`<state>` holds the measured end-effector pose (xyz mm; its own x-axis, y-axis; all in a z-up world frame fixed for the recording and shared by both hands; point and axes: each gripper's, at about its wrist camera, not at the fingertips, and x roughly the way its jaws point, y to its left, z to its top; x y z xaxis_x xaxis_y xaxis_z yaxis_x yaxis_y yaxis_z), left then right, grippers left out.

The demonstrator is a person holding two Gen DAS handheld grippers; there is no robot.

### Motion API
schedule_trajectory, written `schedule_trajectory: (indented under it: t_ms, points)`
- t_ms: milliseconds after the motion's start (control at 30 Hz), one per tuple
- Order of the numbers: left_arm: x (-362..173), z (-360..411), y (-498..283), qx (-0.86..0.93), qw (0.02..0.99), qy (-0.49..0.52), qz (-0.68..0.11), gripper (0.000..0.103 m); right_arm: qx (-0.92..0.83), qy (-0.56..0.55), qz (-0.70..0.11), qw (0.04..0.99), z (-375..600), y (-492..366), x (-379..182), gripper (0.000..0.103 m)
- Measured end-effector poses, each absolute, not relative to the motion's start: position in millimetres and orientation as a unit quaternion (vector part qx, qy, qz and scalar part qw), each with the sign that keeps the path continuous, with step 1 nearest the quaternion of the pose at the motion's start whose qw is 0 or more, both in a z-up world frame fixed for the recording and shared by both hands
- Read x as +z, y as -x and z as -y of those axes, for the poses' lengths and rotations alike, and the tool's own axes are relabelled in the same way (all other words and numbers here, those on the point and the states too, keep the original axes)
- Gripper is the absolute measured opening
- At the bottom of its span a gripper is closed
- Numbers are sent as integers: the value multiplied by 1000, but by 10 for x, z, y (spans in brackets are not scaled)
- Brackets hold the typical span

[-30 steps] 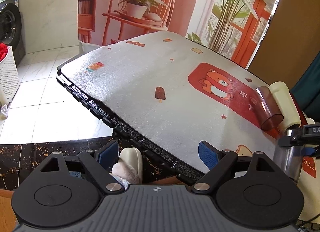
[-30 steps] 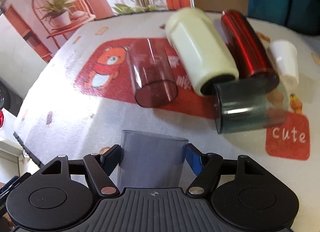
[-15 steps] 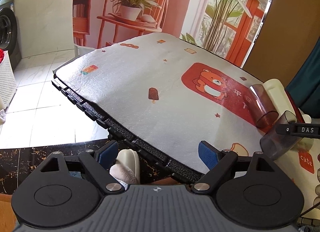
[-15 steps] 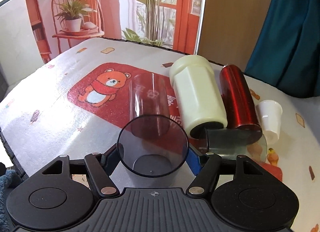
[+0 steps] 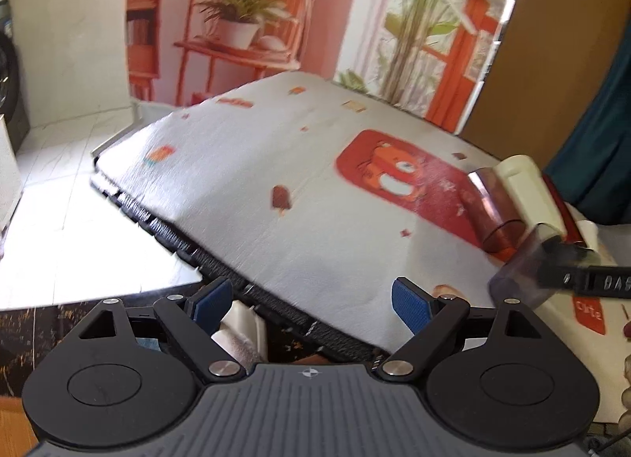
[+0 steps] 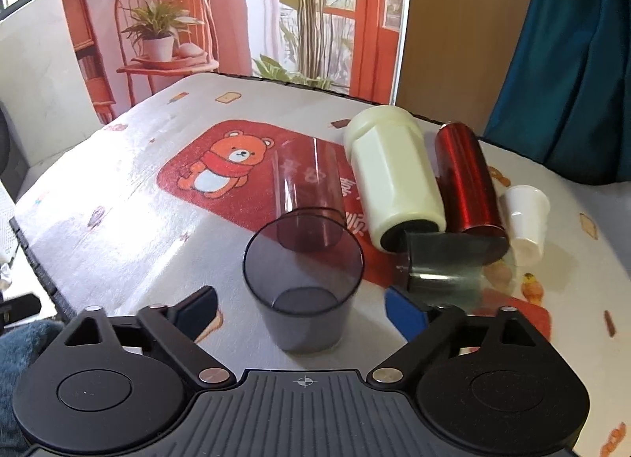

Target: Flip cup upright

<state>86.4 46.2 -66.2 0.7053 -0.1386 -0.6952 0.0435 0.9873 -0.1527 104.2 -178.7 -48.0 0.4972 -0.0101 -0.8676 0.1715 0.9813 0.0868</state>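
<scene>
A smoky grey see-through cup [image 6: 301, 287] stands upright on the table mat, mouth up, between the spread fingers of my right gripper [image 6: 301, 309]. The jaws are open and apart from the cup's sides. The same cup shows at the right edge of the left wrist view [image 5: 524, 275], with the right gripper's finger across it. My left gripper [image 5: 311, 299] is open and empty, hovering at the mat's near edge, well left of the cups.
Behind the grey cup lie a dark red see-through tumbler [image 6: 307, 196], a cream cup [image 6: 390, 180], a red metallic cup [image 6: 467, 180] and a dark green see-through cup [image 6: 445, 265], all on their sides. A small white cup [image 6: 526, 216] stands mouth down. The mat's edge [image 5: 177, 240] drops to the floor.
My right gripper turned the grey cup from mouth-down to mouth-up, set it on the mat and opened. The left gripper drifted slightly.
</scene>
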Motion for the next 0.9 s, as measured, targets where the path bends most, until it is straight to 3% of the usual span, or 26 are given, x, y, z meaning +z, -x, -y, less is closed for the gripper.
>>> schedule_trajectory:
  t_ms: [233,900]
  points:
    - [-377,-198,-772,-82,931,10,-354,103,-66,-88,-498,860,1809,-723,-259,103]
    - [205,11,-134,-59,941,-55,-329,103,-63,-118,-461,877,1819,53,242,103]
